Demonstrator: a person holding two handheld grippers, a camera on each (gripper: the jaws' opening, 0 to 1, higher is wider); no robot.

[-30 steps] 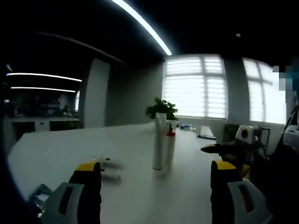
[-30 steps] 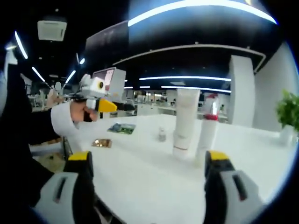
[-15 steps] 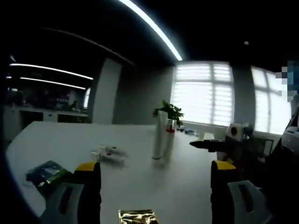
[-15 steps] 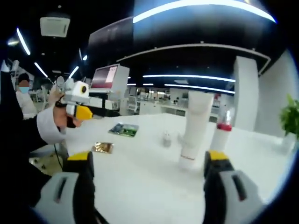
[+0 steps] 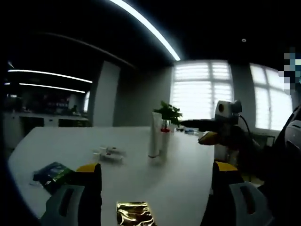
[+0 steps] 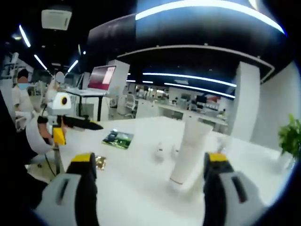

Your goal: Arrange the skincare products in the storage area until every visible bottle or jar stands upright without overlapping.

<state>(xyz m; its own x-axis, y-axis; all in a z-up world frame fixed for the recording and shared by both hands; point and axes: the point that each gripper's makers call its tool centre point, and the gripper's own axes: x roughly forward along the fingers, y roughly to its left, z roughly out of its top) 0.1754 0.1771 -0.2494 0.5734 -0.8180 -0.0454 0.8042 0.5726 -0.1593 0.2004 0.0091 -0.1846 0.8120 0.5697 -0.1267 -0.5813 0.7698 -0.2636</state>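
1. The landmark is the tall white tube [image 5: 154, 137], standing upright on the white table [image 5: 178, 179]; in the right gripper view the same white tube [image 6: 189, 150] rises just ahead of the jaws and looks tilted there, which may be lens distortion.
2. Touching or just beside the tube, on its window side, stands a shorter bottle with a red cap [image 5: 164, 139], also upright; whether the two touch cannot be told.
3. Left of the tube in the left gripper view, well apart from it, a few small white items [image 5: 109, 154] lie flat on the table; they are too small to name. In the right gripper view two small pale bottles [image 6: 165, 151] sit just left of the tube.
4. Further from the tube, toward the table edge, lie a green packet [image 5: 51, 171] and a gold foil sachet [image 5: 133, 213].
5. Behind the tube a potted plant [image 5: 167, 113] stands before the bright window blinds [image 5: 201, 89].
6. The left gripper [image 5: 155, 181] has its jaws spread wide, nothing between them, well short of the tube.
7. The right gripper [image 6: 149, 172] is likewise wide apart and empty, with the tube showing between its jaws but not touched.
8. The other hand-held gripper [image 5: 214, 127] shows to the right of the tube in the left gripper view, held above the table.
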